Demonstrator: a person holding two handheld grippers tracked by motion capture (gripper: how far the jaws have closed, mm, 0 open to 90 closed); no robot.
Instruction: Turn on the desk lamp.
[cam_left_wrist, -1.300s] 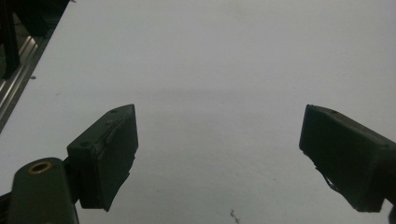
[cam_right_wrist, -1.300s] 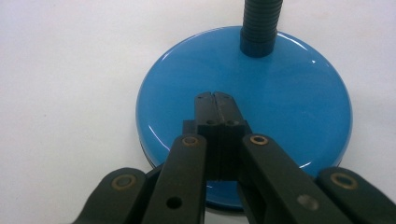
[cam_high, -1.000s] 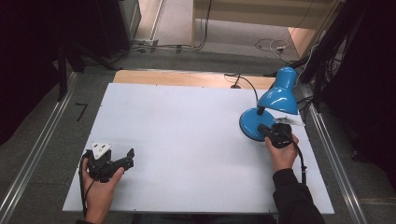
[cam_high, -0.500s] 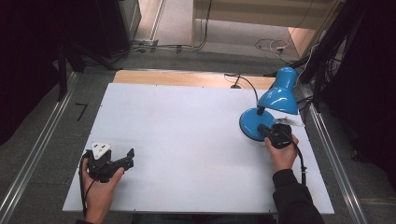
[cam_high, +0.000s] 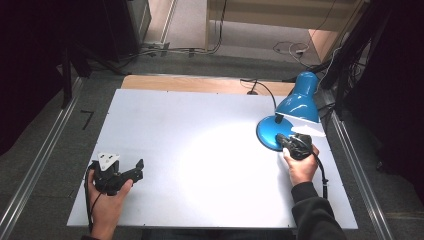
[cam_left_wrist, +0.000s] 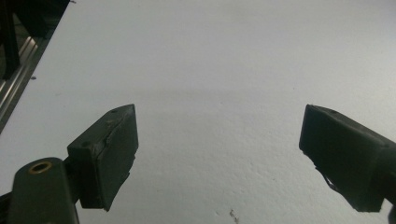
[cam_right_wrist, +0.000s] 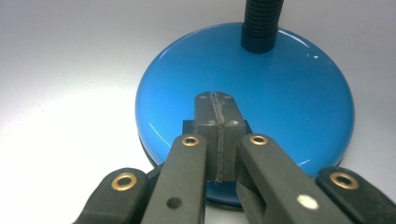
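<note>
On the white table (cam_high: 200, 150), the blue desk lamp (cam_high: 292, 117) stands at the far right edge, lit. The right gripper (cam_right_wrist: 215, 109), jaws pressed together, rests its tips on the lamp base (cam_right_wrist: 280, 88), likely on a switch: press straight down, gently, so the base stays put. The left gripper (cam_left_wrist: 217, 154) idles, jaws spread, over bare table.

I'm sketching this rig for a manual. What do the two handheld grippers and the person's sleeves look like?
Both grippers are black, with brass-coloured rivets. The left gripper carries a grey three-cornered plate and a black cable. The right gripper trails a black cable along a dark sleeve.
</note>
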